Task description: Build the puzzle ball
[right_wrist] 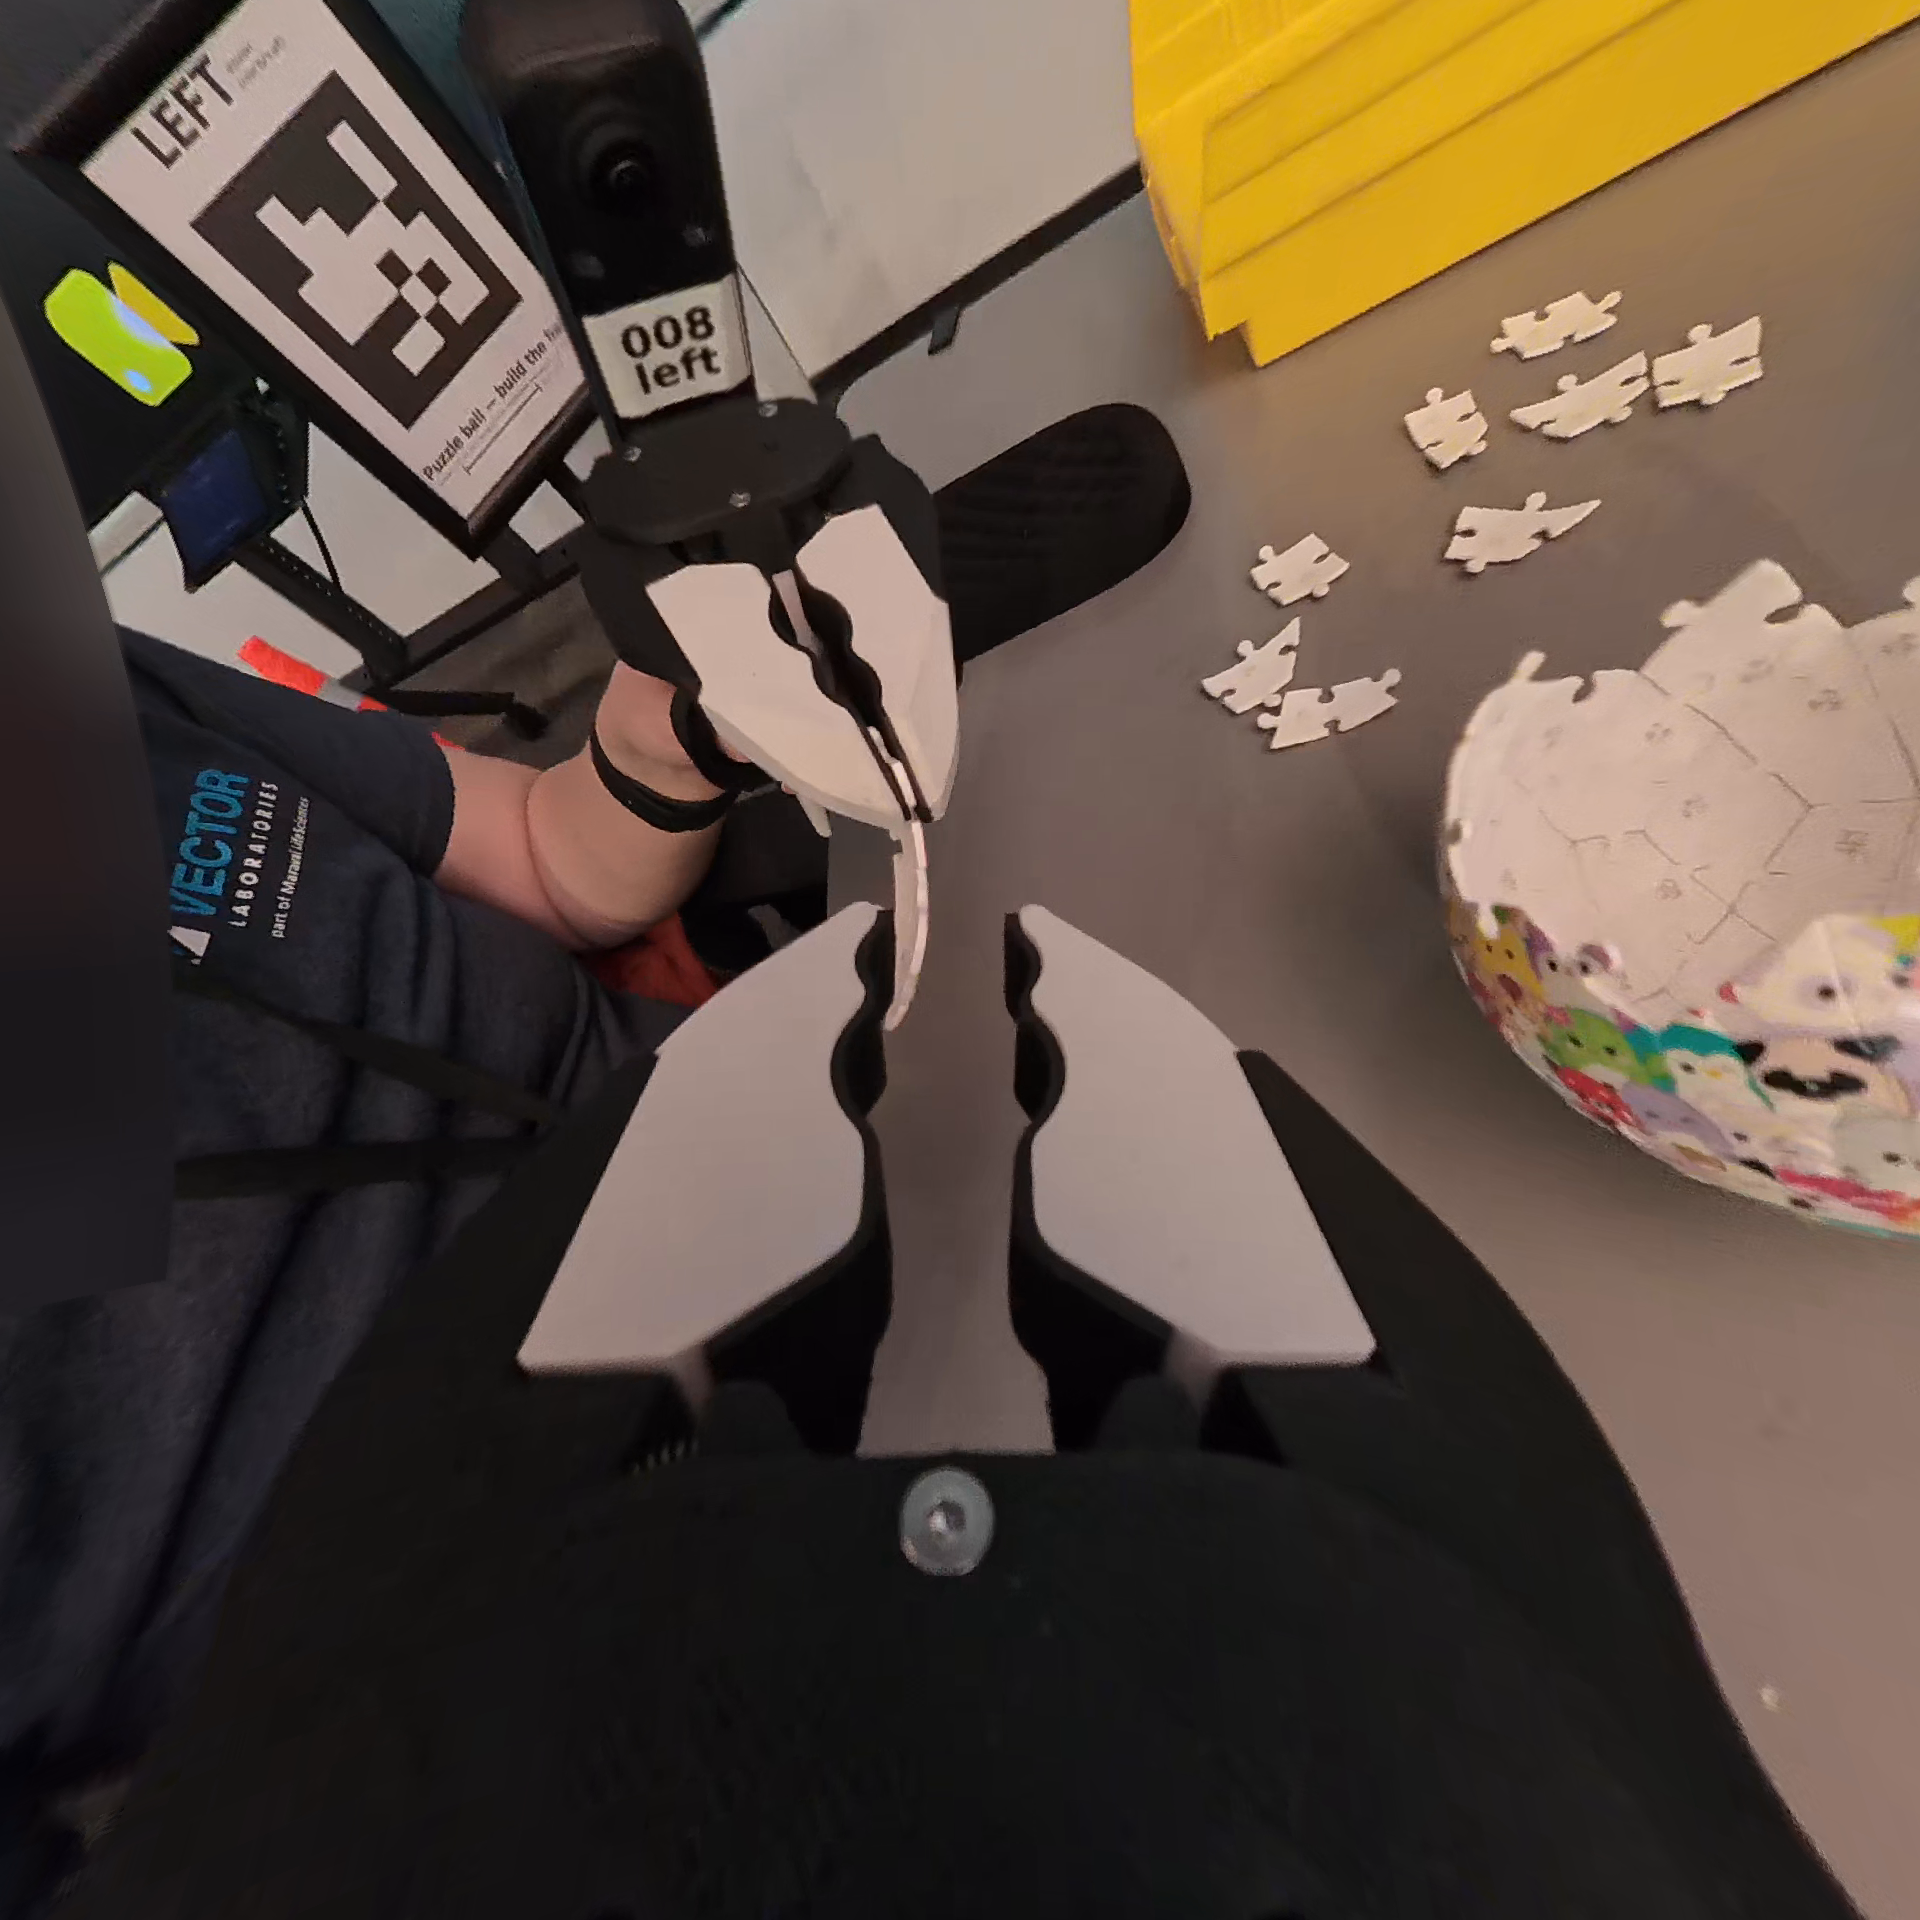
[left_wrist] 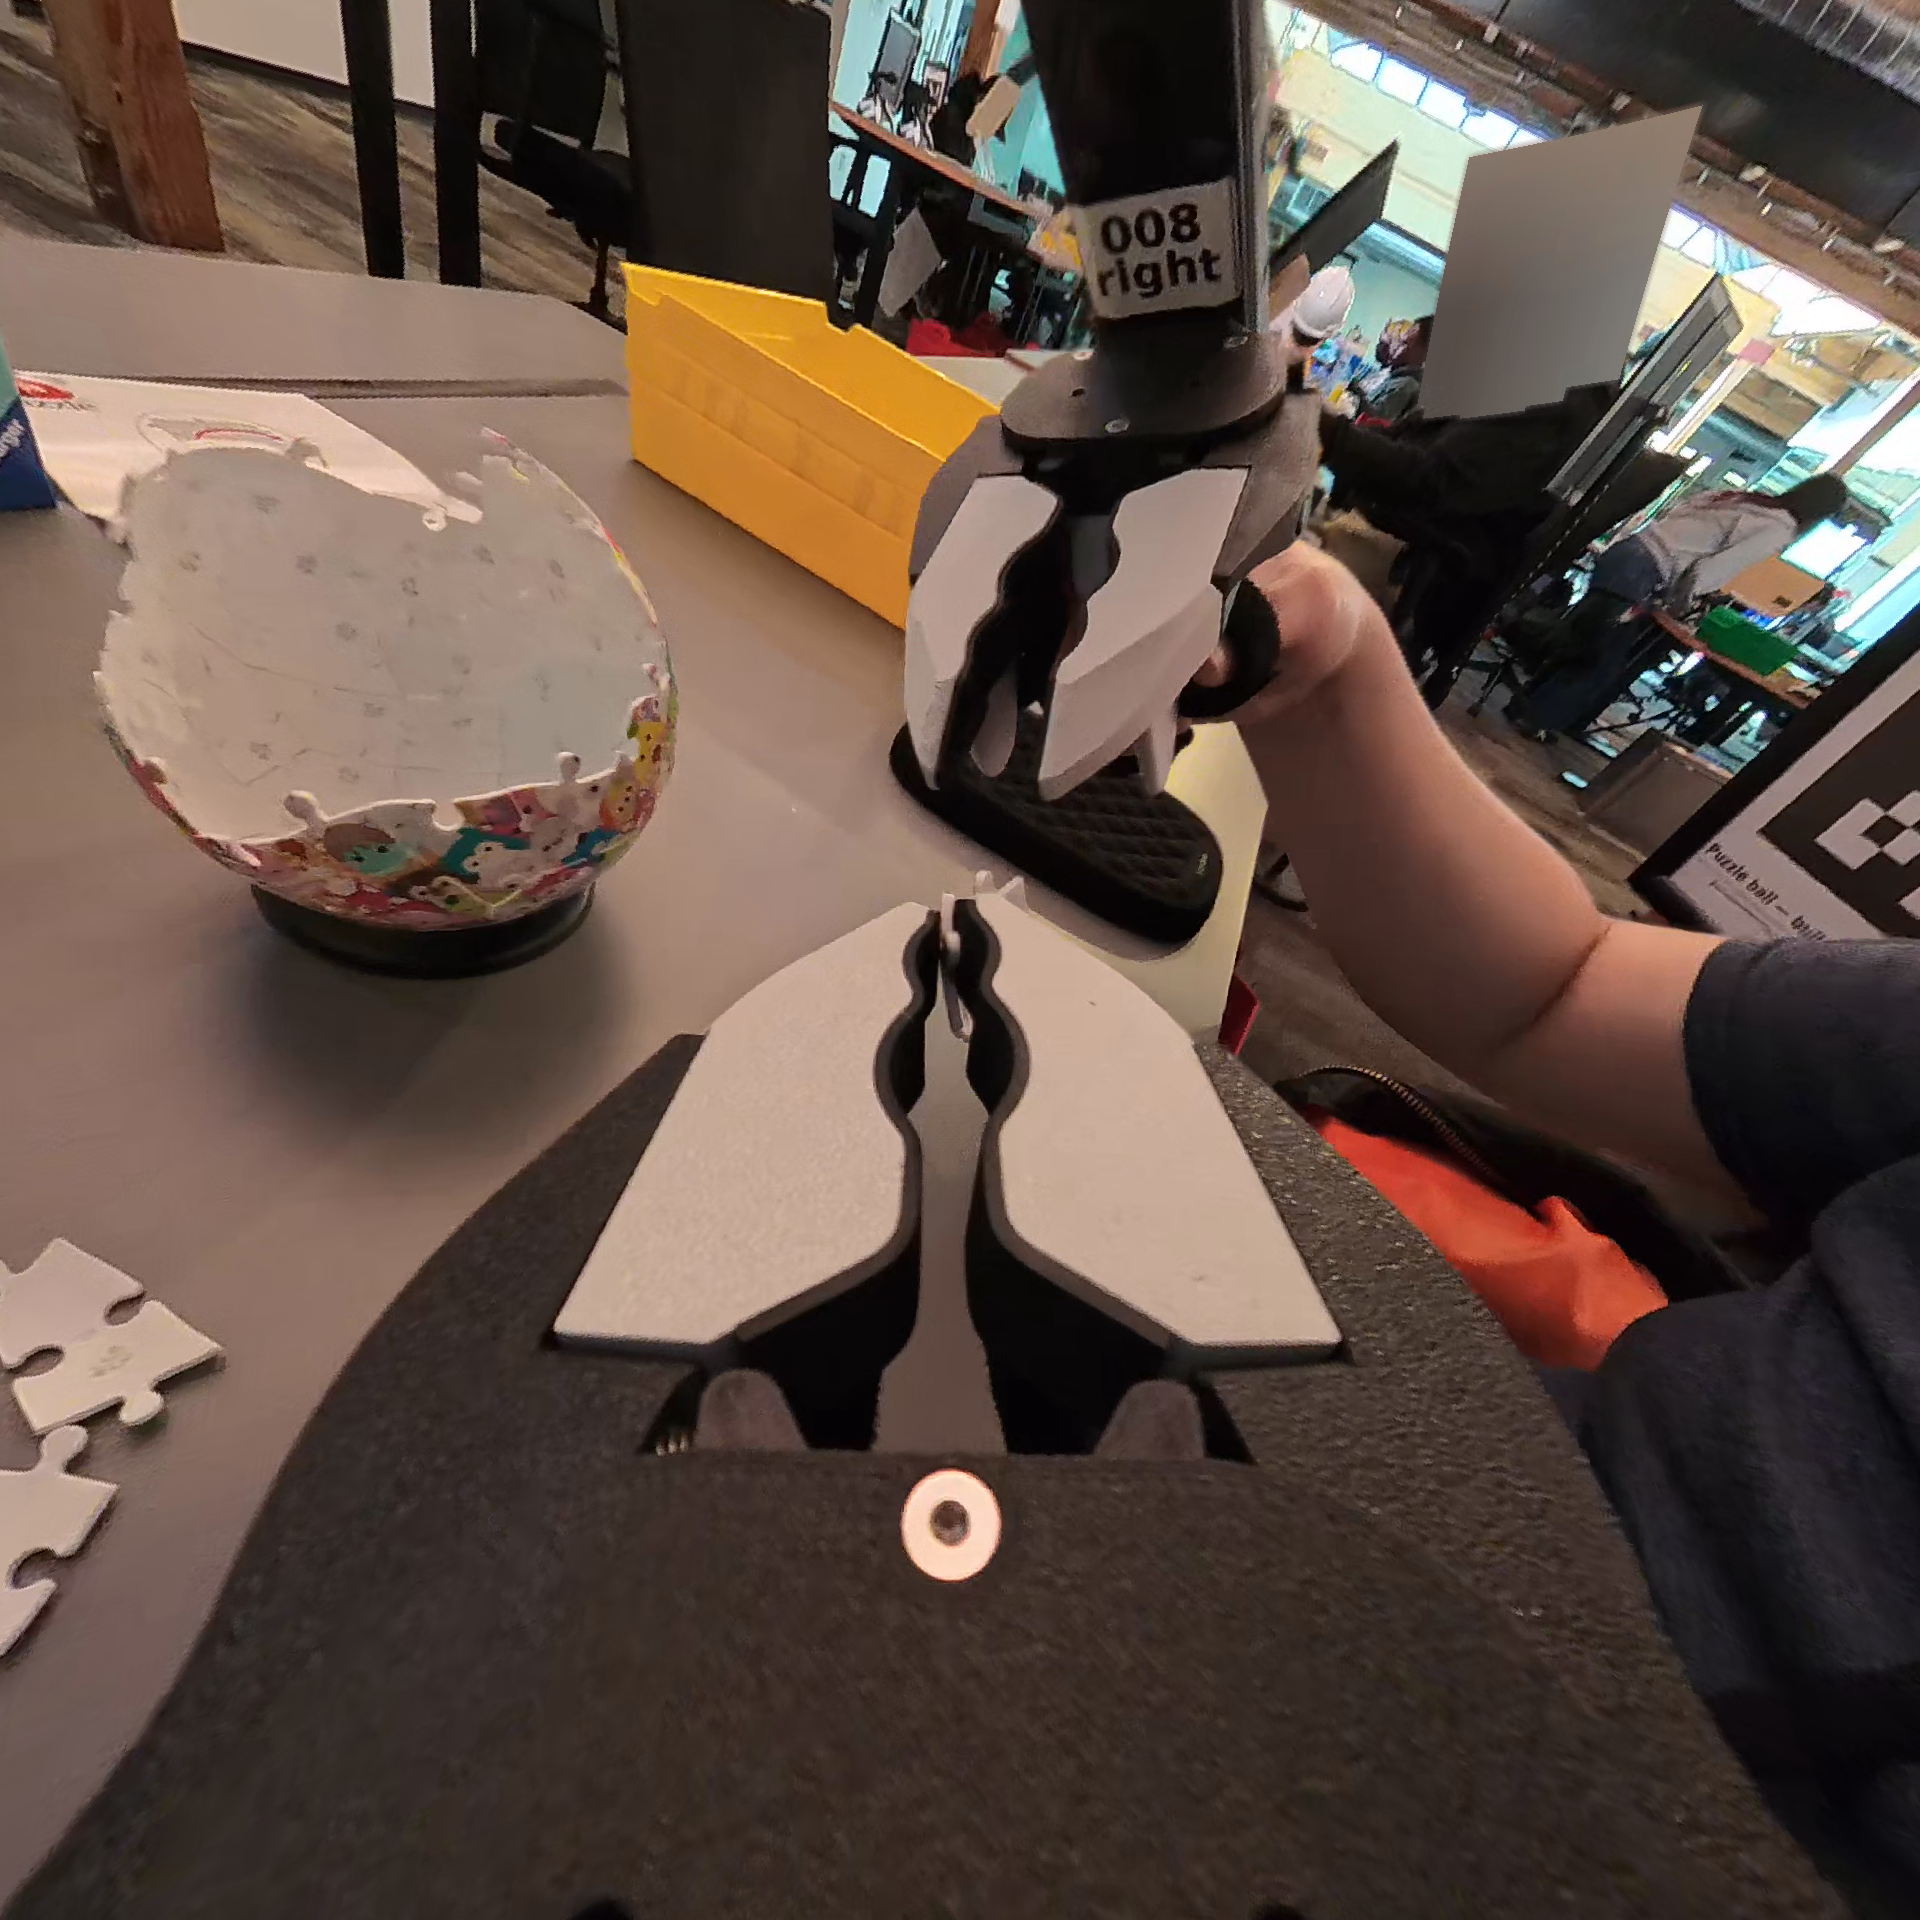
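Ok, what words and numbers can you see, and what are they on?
I can't copy writing out; here's where it sits.
White label, stem of right gripper.
White sticker, stem of left gripper.
Framed marker sign, black-and-white.
Dark blue sleeve print.
Blue box, table edge: blurred anyway.

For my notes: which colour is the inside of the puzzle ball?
White; puzzle ball, left wrist view.

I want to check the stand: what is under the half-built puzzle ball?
The puzzle ball sits tilted on a black ring stand on the grey table. The shell covers the ring's middle, so whatever lies inside it cannot be seen.
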The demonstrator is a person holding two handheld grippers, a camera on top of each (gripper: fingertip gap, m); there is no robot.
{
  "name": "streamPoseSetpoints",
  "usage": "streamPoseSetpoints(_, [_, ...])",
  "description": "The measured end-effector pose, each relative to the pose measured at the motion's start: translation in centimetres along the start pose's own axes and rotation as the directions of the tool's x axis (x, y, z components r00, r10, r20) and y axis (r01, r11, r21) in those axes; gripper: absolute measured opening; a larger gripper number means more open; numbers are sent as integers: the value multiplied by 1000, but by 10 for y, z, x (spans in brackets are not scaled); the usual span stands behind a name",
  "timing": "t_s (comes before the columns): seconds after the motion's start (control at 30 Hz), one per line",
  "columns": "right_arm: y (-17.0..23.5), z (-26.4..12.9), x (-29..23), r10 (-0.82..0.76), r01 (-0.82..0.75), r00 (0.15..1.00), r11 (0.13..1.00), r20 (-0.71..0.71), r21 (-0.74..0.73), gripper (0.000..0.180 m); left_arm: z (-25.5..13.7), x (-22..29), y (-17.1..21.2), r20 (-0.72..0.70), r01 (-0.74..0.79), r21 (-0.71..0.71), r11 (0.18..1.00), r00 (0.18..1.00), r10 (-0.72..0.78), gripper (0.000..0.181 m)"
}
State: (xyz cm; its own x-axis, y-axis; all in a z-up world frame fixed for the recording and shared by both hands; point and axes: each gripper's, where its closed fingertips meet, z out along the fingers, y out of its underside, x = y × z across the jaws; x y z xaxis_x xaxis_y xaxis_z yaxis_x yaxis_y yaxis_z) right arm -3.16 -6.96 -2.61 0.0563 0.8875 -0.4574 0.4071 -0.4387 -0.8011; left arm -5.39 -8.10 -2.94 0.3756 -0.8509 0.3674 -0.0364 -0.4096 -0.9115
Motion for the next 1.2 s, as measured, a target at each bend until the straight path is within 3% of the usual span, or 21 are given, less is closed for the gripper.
streamPoseSetpoints(0.27, [10,35,-7,25,-17,999,986,46,-167,19,-13,-4,-2,-10,19,31,999,1000,-19,2])
streamPoseSetpoints(0.33, [9,39,-9,32,-22,998,984,58,-177,7,-15,-4,-3,-10,16,34,999,1000,-16,2])
streamPoseSetpoints(0.43, [3,40,-10,68,-56,995,986,71,-156,3,-21,-5,-11,0,-2,82,997,1000,2,4])
streamPoseSetpoints(0.5, [-2,37,-7,77,-69,996,988,53,-142,3,-33,-8,-26,18,0,157,988,1000,-3,34])
streamPoseSetpoints(0.57, [-8,30,-7,59,-54,998,989,34,-138,3,-50,-15,-38,34,-9,177,984,999,3,37])
streamPoseSetpoints(0.7, [-37,-1,7,-52,34,991,989,-124,-142,3,-79,-30,-68,97,-100,177,979,992,84,35])
streamPoseSetpoints(0.77, [-66,-30,30,-155,112,941,981,-302,-156,3,-83,-39,-88,122,-186,142,972,978,170,35])
streamPoseSetpoints(0.83, [-94,-58,56,-242,163,854,965,-461,-204,3,-74,-55,-104,120,-269,53,962,958,261,35])
streamPoseSetpoints(0.93, [-111,-73,93,-294,168,776,949,-557,-267,3,-44,-84,-123,89,-343,-54,938,934,347,32])
streamPoseSetpoints(1.2, [-79,-66,158,-279,119,774,946,-568,-303,3,50,-145,-156,45,-444,-136,885,890,454,38])
